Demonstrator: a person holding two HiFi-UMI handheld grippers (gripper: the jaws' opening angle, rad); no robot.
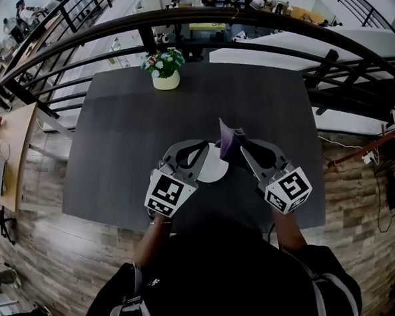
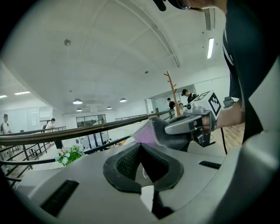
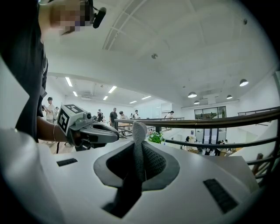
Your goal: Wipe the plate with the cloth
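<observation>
Flowers [image 1: 165,58] in pot [image 1: 166,81], cloth [image 1: 227,142] beside plate [image 1: 215,169]

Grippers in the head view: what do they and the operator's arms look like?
Left gripper and right gripper match: light grey moulded shells, each claw lined with dark textured pads, a white cube with black square markers at the rear. Operator wears a dark short-sleeved top with grey straps.
</observation>
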